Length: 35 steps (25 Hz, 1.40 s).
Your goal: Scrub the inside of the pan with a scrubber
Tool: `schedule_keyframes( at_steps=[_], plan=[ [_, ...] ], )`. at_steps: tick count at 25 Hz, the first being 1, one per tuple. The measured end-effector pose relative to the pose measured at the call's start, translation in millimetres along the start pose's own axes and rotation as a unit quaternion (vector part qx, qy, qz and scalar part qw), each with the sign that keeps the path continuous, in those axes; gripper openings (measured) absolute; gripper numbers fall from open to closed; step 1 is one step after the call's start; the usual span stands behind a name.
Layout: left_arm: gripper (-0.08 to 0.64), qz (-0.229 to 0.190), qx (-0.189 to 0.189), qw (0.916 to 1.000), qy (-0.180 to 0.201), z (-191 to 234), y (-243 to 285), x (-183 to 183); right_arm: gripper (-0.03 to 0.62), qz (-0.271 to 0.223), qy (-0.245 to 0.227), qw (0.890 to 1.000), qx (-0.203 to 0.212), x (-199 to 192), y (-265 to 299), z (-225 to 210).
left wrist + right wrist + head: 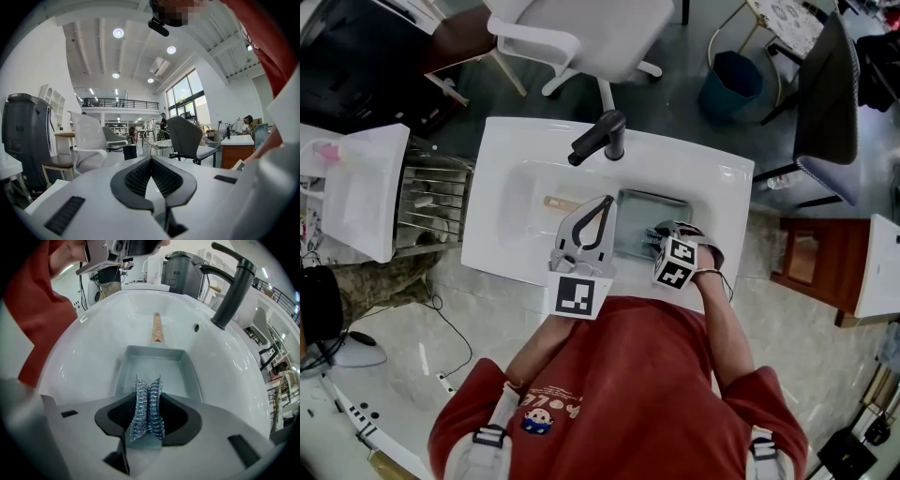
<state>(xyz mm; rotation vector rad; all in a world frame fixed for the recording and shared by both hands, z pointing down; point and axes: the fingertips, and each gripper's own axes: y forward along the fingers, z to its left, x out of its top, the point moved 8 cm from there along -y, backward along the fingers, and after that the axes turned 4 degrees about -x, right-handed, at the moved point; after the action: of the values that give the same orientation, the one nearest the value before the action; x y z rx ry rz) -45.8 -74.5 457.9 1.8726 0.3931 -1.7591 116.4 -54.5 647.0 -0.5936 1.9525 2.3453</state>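
So the right tool was clamped tight on the scrubber, a wad of silvery steel mesh squeezed between the two jaws and sticking out past their tips. It hung just over the near end of the pan, a grey rectangular one sitting down in the white sink. I honestly couldn't tell if the mesh was touching the pan floor or not. The pan's wooden handle pointed away from the right tool, toward the far wall of the basin, and the black faucet stood off to the right in that view.

From the head view, the pan lay in the right part of the basin with its handle running left. The left tool was beside it at the pan's left edge, jaws closed on nothing, tips pressed together. Its own view just looked out across the room at some office chairs.
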Motion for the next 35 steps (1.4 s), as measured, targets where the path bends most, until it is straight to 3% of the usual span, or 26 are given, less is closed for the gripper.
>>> schedule_keyframes(
  at_steps=[21,35],
  plan=[
    [0.014,0.003,0.002,1.0000,0.000,1.6,-2.1,-0.9,0.167,0.017,-0.031,0.990,-0.139,1.9,20.9,-42.4],
    [0.014,-0.001,0.004,1.0000,-0.001,6.1,-4.8,-1.1,0.167,0.014,-0.036,0.988,-0.149,4.9,21.7,-43.3]
  ],
)
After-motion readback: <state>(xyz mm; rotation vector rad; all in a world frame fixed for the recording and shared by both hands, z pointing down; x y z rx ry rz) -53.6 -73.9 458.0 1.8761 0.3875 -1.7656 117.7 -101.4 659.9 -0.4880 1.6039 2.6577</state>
